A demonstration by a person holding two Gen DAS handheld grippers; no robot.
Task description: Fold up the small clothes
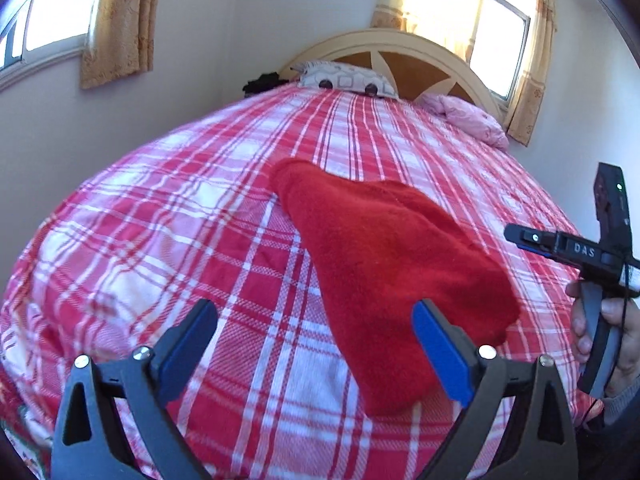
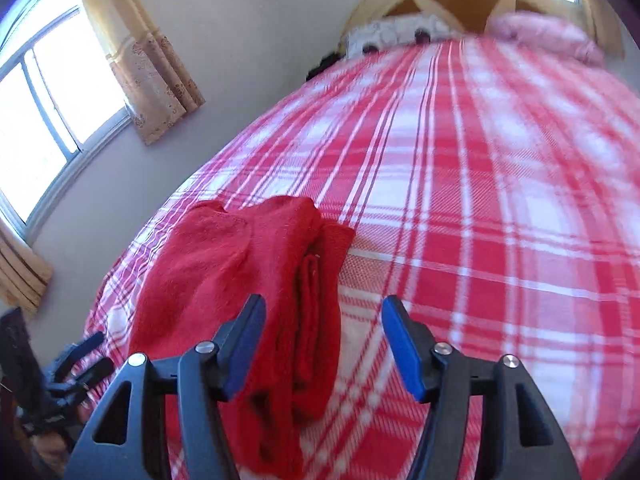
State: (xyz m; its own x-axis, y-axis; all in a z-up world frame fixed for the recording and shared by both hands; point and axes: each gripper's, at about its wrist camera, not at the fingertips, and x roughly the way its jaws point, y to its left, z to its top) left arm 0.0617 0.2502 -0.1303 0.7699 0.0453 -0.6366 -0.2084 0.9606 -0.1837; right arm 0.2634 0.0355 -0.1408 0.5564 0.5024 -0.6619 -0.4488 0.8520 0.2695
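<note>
Nearest the left wrist camera, the left gripper (image 1: 316, 344) has its jaws spread wide with nothing between the blue pads; only the checked bedspread shows in the gap, and the right-hand pad overlaps the near edge of the cloth in the picture, though contact there cannot be told. In the right wrist view, the right gripper (image 2: 322, 344) also has its jaws apart and grips nothing; its left pad stands in front of the cloth. The red garment (image 1: 384, 264), a small fleecy piece of clothing, lies folded on the bed, narrowing toward its far end; from the right wrist its stacked layers show along one side. It rests on the red-and-white plaid bedspread (image 1: 168, 216), toward the near end of the bed. At the right edge of the left view, a hand (image 1: 616, 332) holds the other gripper's handle just beside the garment. Farther off lie a patterned pillow (image 1: 344, 80) and a pink pillow (image 1: 468, 118) against the cream headboard (image 1: 384, 40). Beyond, beige curtains (image 1: 120, 24) hang beside bright windows (image 1: 52, 16).
</note>
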